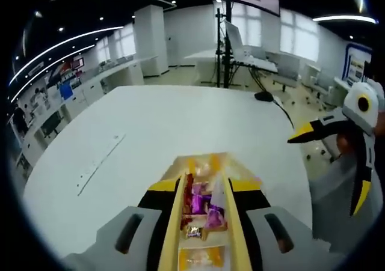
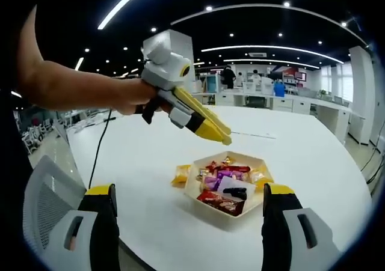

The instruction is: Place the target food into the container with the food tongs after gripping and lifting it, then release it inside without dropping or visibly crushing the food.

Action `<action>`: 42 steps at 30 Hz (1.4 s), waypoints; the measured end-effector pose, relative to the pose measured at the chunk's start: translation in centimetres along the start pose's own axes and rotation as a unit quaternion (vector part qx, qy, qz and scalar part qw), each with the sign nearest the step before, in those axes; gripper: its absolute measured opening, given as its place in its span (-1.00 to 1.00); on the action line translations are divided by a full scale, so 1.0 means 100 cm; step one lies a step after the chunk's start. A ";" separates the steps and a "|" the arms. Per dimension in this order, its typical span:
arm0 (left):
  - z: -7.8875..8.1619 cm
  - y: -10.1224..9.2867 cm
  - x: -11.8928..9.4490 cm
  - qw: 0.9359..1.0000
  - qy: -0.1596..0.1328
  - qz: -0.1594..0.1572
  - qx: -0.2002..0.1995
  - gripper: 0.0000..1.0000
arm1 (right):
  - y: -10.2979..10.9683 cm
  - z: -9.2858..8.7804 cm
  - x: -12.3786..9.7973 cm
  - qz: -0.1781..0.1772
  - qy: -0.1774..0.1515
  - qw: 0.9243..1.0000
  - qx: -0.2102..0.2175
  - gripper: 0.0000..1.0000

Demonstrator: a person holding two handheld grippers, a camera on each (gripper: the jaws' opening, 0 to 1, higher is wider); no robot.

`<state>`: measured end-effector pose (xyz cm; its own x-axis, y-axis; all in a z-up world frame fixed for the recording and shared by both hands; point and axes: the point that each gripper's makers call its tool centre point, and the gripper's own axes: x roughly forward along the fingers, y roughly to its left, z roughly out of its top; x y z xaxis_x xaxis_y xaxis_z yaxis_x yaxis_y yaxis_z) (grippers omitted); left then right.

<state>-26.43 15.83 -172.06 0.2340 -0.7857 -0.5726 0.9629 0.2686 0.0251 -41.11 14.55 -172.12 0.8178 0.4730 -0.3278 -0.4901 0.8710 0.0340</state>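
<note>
The white counter [image 2: 150,157] carries a hexagonal tray [image 2: 207,208] of wrapped snacks [image 2: 224,178], and one yellow packet [image 2: 181,175] lies on the counter touching the tray's left side. In the right gripper view the right gripper [image 2: 187,223] has its jaws spread wide with nothing between them, near the tray, while the left gripper [image 2: 226,140] hovers above the tray with its jaws together at the tip. In the left gripper view the snacks [image 1: 201,205] appear directly below the nearly closed jaws of the left gripper [image 1: 203,223]; no wrapper text is legible.
</note>
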 end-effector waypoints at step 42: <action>-0.106 0.032 -0.043 0.995 0.025 0.071 -0.073 -0.50 | 0.008 -0.006 0.004 0.017 0.018 1.000 -0.010 0.99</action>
<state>-25.81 25.96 -178.20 0.3551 -0.7068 -0.6119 0.8905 0.4548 -0.0085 -41.40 15.35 -172.82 0.7900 0.4965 -0.3598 -0.5232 0.8518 0.0267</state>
